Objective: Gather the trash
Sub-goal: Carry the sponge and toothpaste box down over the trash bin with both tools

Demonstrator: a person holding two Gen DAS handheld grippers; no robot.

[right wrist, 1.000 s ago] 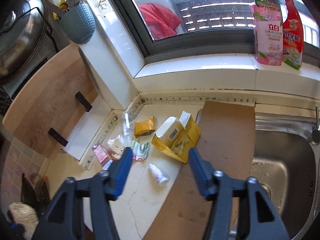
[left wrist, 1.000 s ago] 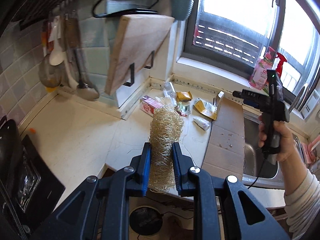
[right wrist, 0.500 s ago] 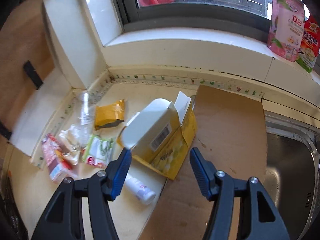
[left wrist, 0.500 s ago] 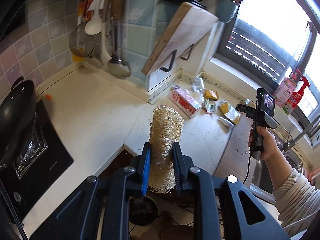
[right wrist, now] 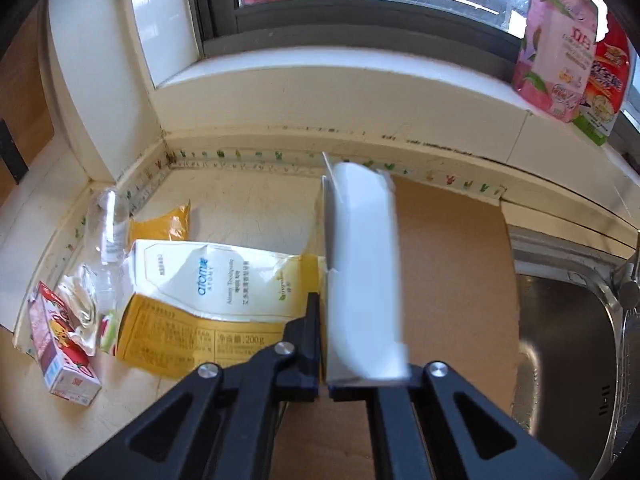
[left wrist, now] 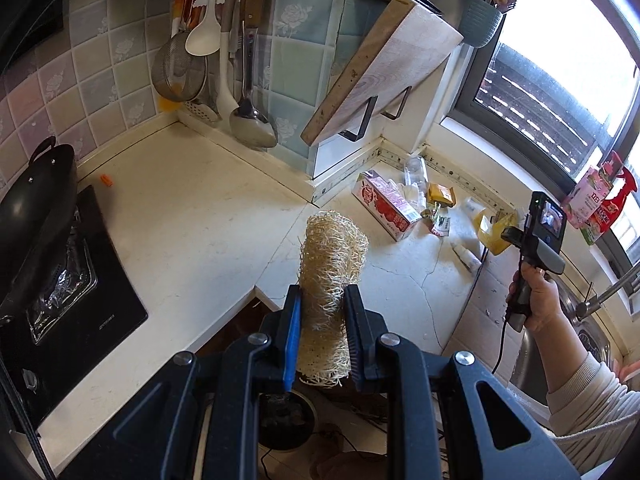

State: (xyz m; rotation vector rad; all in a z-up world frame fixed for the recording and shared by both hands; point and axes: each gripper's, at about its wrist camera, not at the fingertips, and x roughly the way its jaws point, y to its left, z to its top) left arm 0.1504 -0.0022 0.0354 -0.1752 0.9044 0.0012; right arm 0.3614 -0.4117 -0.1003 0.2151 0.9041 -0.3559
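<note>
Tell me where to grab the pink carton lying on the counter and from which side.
Grip the pink carton across its narrow width, toward the end nearest the counter edge, coming down from above. It lies flat and long on the counter, and crumpled wrappers crowd its wall end.

The worktop (left wrist: 192, 216) lay bare and open across its left stretch, from the stove (left wrist: 60, 308) at the left edge to the inner corner, with only a small orange scrap (left wrist: 105, 179) near the back wall. Overhead there, hanging utensils (left wrist: 224, 52) and a tilted cutting board (left wrist: 384, 68) crowded the wall side. The back corner under the window was cluttered: a pink carton (right wrist: 64, 356), a clear bottle (right wrist: 110, 224), an orange packet (right wrist: 162, 226) and a yellow toothpaste box (right wrist: 208, 312) lay close together. To the right, the brown board (right wrist: 452, 272) was clear up to the sink (right wrist: 568, 344).
</note>
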